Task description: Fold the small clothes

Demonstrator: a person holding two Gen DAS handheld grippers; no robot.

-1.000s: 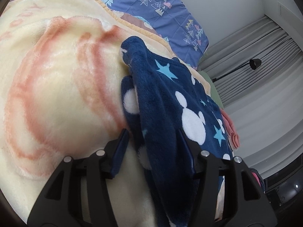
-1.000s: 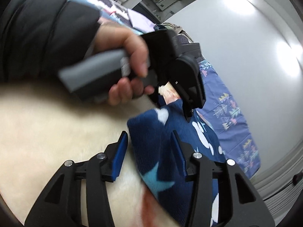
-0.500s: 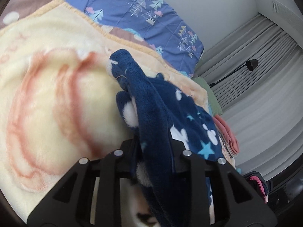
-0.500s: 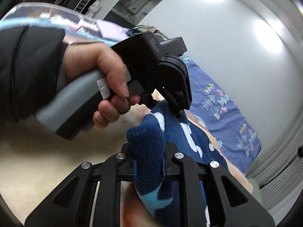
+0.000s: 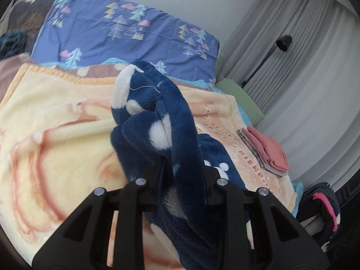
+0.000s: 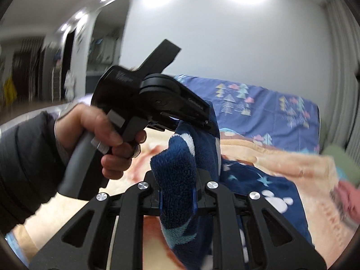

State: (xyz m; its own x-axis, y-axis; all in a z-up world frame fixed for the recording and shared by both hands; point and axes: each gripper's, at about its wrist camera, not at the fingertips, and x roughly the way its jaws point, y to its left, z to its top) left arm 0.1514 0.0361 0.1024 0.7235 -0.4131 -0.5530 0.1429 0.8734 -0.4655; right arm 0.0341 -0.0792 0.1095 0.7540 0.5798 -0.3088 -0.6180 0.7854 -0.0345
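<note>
In the left wrist view, the left gripper point(image 5: 180, 171) is squeezed tight on a bunch of the blue fleece point(image 5: 157, 117). The fleece is dark blue with white spots and stars. It sticks up past the fingers, lifted off the blanket point(image 5: 56, 123), and the rest hangs down under the gripper. The blanket is cream with orange marks and lies on the bed. Behind it is a purple sheet point(image 5: 135, 33) with little trees. Near the far edge of the blanket sits a pink pile point(image 5: 267, 150) of folded clothes. Grey curtains point(image 5: 303, 67) hang at the right.

In the right wrist view, the right gripper point(image 6: 177, 195) is squeezed tight on another corner of the fleece point(image 6: 175, 171). A hand point(image 6: 94, 135) in a dark sleeve holds the left gripper point(image 6: 202, 121), which pinches the fleece just above. The rest of the fleece lies on the blanket point(image 6: 281, 162)
</note>
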